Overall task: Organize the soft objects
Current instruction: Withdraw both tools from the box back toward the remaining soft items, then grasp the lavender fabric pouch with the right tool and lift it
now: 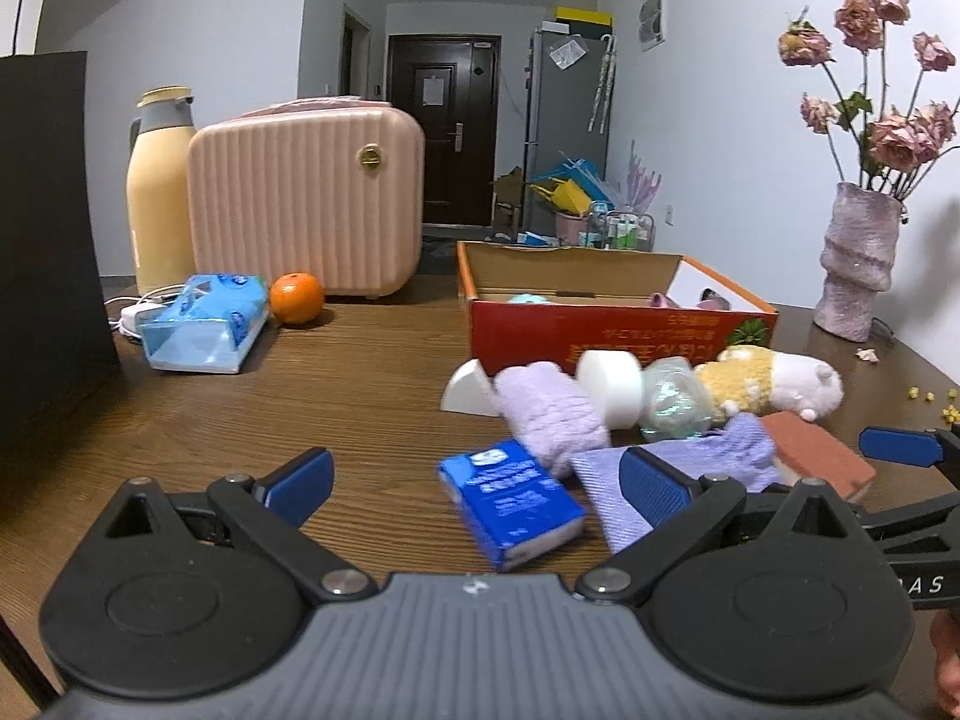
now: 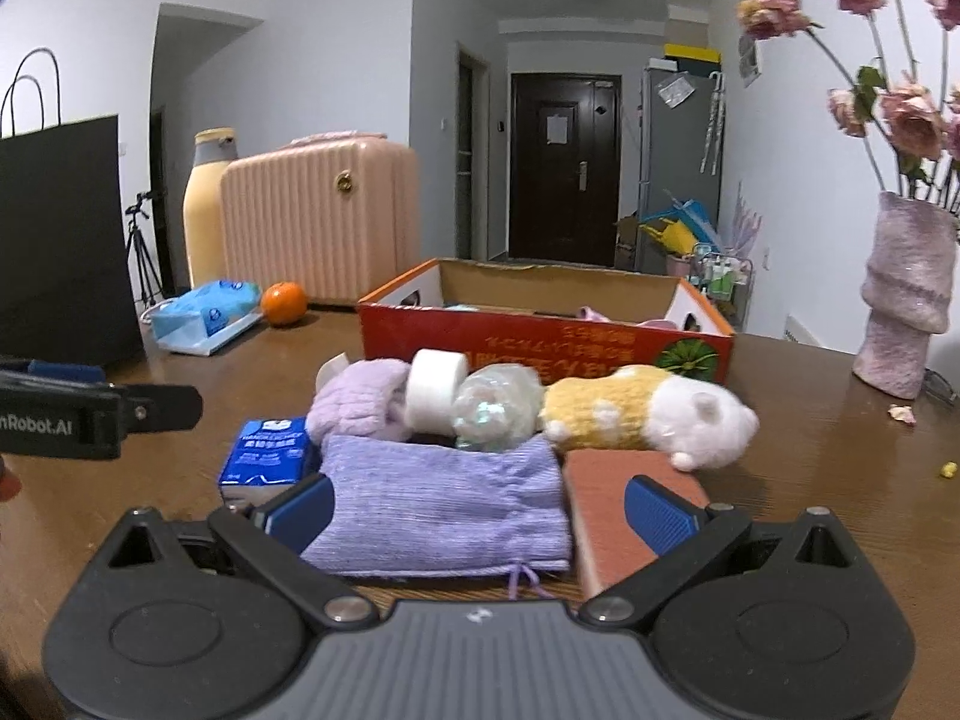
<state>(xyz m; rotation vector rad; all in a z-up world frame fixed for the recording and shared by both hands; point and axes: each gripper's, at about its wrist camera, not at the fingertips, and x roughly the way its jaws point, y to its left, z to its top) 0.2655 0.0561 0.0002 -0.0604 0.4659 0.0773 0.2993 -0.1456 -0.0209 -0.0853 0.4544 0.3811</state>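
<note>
The right gripper (image 2: 477, 510) is wide open, holding nothing. The purple pouch (image 2: 441, 507) lies flat between its 2 jaws, long side running across them. The left gripper (image 1: 474, 480), also open & empty, is near the blue tissue pack (image 1: 510, 501) instead.

The left gripper (image 1: 477, 477) hangs spread wide above the wooden table (image 1: 300, 384), a blue tissue pack (image 1: 510, 501) between its fingers. At one o'clock, soft items crowd before the red cardboard box (image 1: 612, 324): a fuzzy lilac roll (image 1: 549, 414), a plush hamster (image 1: 774, 384).
</note>
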